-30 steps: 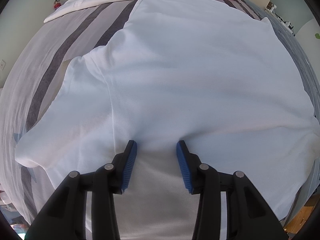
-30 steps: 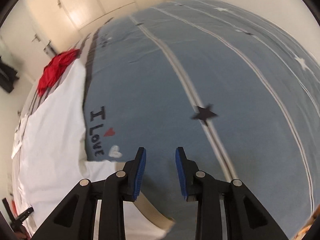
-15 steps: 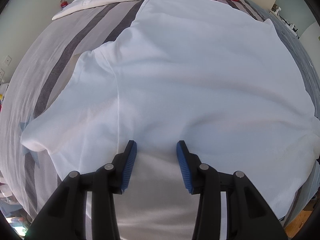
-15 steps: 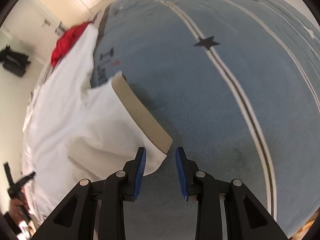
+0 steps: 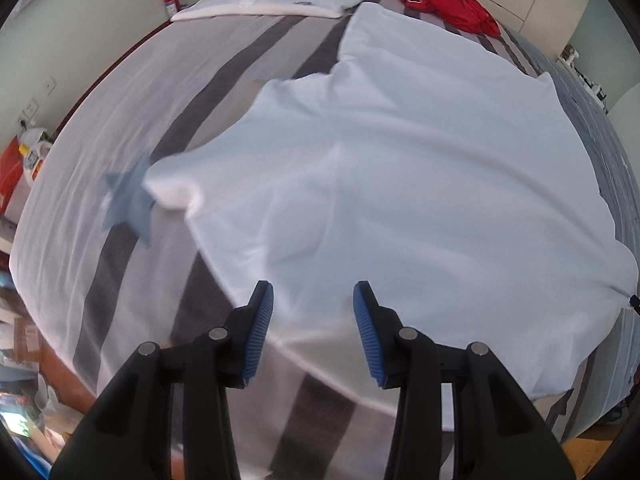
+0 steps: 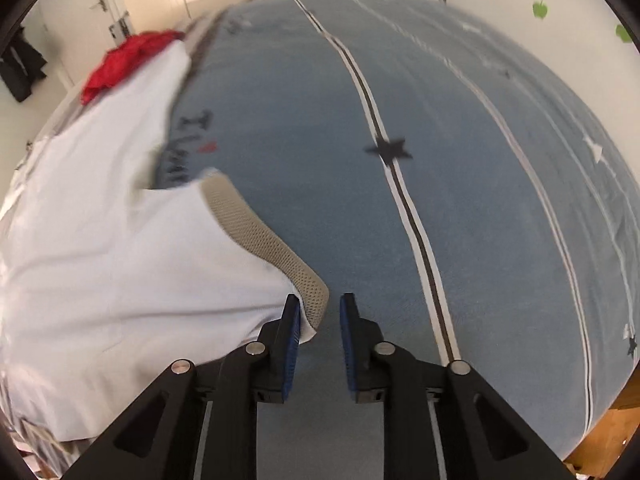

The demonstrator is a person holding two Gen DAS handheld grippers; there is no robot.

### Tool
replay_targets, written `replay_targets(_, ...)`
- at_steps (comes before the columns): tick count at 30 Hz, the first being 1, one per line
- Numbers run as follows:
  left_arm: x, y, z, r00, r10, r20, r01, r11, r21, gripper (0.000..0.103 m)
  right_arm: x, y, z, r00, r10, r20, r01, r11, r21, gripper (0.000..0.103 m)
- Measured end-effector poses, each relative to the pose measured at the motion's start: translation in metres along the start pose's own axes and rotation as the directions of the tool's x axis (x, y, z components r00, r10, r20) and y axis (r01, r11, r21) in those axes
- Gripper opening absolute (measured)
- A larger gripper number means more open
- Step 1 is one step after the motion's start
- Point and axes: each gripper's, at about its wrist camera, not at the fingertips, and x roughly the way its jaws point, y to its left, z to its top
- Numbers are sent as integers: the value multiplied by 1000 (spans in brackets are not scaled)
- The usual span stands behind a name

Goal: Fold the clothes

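The bed point(image 5: 132, 92) fills both views, its cover grey-striped point(image 5: 280, 52) on one half and blue point(image 6: 500, 200) with thin lines and stars on the other; its far edges curve out of sight in the fisheye. Spread flat across it lies the white shirt point(image 5: 420, 168), much of it blurred, its right-hand corner cut off by the lens rim in the left wrist view. One sleeve point(image 5: 176, 188) reaches onto a blue star printed on the cover. In the right wrist view the other sleeve ends in a beige mesh cuff point(image 6: 256, 240), and lettering on the blue cover beside it is smeared and partly covered by the shirt. At the far end sit a folded white garment point(image 5: 276, 2) and a crumpled red garment point(image 5: 452, 6), both small and hard to read. The left tool point(image 5: 313, 296) hovers over the shirt's near hem with its jaws apart and no cloth pinched between them. The right tool point(image 6: 320, 308) has its jaws closing, the tip of the mesh cuff lying against the left pad while the right pad stands clear of it.
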Motion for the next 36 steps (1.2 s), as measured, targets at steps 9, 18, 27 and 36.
replay_targets(9,33,56,-84,993,-90,-82,93,995,32,39,-27,87,-75,978,198,-73,-197,980,22,19)
replay_targets(18,31,-6,-87,979,-190,-71,199,966,164,38,0,215,-137,929,309,-205,-351,912,-214,19)
replay_targets(27,14,-45,-14,972,-232,39,223,961,164,38,12,218,-37,948,318,-20,-318,942,-111,19)
replay_targets(36,55,-93,41,975,-222,-11,221,961,168,41,-4,232,-11,880,463,-101,-474,855,-208,19)
